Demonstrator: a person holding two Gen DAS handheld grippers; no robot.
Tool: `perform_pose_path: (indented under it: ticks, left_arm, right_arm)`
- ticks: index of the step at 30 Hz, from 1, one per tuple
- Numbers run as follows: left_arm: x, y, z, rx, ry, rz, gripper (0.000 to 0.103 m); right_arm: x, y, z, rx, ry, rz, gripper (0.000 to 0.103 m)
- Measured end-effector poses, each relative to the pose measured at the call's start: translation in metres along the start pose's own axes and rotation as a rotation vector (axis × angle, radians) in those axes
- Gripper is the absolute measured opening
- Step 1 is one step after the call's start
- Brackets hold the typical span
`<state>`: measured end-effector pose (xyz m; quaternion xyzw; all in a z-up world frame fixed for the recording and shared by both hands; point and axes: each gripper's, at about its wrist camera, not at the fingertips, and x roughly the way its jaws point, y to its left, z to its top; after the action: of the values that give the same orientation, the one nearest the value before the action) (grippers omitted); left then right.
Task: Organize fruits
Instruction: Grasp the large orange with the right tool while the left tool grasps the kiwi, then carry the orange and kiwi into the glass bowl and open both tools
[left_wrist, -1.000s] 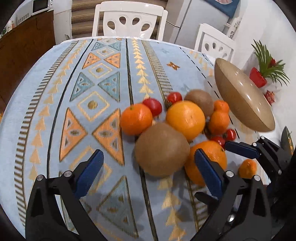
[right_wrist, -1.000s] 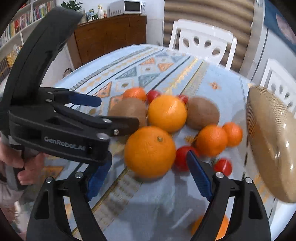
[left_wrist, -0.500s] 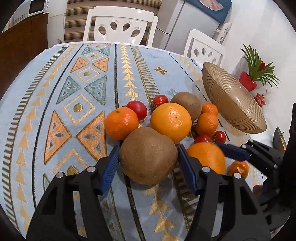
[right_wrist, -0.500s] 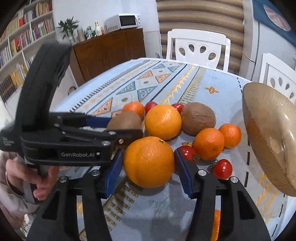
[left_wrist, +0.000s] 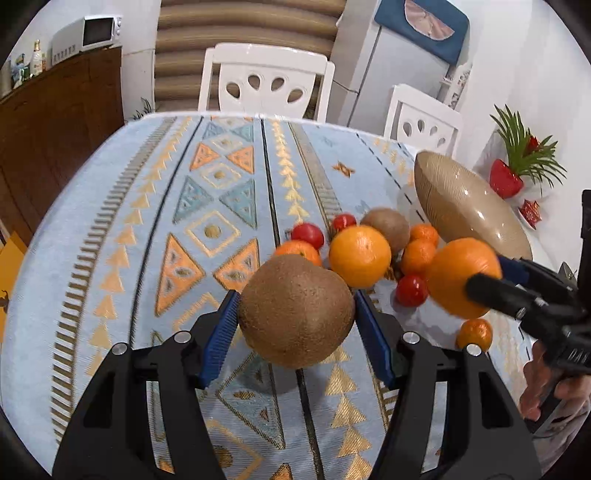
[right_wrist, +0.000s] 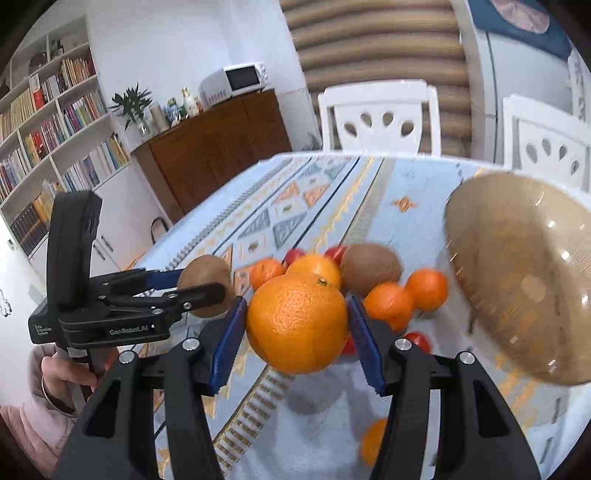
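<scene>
I hold the left hand-held gripper (left_wrist: 295, 314) pinching a kiwi (left_wrist: 295, 310) between its two blue pads (left_wrist: 218, 338); the fruit is raised clear of the tabletop (left_wrist: 110, 258), with its shadow on the patterned cloth beneath.

I hold the right hand-held gripper (right_wrist: 295, 325) pinching a large orange (right_wrist: 295, 323) in the same manner, pads against both sides, also lifted above the tabletop. In the left wrist view this orange (left_wrist: 461, 277) hangs to the right of the kiwi, near the brown bowl (left_wrist: 480, 221).

The bowl sits at the right side of the tabletop. The remaining fruit lies in a cluster to its left: a second large orange (left_wrist: 360, 256), a second kiwi (left_wrist: 386, 225), several small mandarins (left_wrist: 417, 256) and red tomatoes (left_wrist: 412, 290). One small mandarin (left_wrist: 474, 334) lies apart, nearer to me, beside the right hand-held gripper.

A hand (right_wrist: 66, 373) grips the left handle at the near left of the right wrist view.
</scene>
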<state>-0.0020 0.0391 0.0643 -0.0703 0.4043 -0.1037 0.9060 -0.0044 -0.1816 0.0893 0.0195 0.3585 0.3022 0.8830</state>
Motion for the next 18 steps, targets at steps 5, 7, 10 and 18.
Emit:
perform_pose_path:
  ticks: [5,7,10,18]
  left_arm:
    - [-0.007,-0.01,0.023,0.017,-0.026,0.024,0.063]
    - [-0.008,-0.018,0.035,0.036,-0.041,0.03,0.063]
    - [-0.01,-0.032,0.053,0.056,-0.062,0.016,0.063]
    - [0.005,-0.096,0.096,0.15,-0.092,-0.051,0.063]
  right_arm:
    - [-0.019,-0.018,0.023,0.023,-0.05,-0.042,0.055]
    - [-0.026,-0.028,0.03,0.041,-0.066,-0.053,0.055]
    - [-0.038,-0.044,0.042,0.059,-0.094,-0.094,0.055]
    - [-0.055,-0.101,0.064,0.162,-0.107,-0.168,0.055]
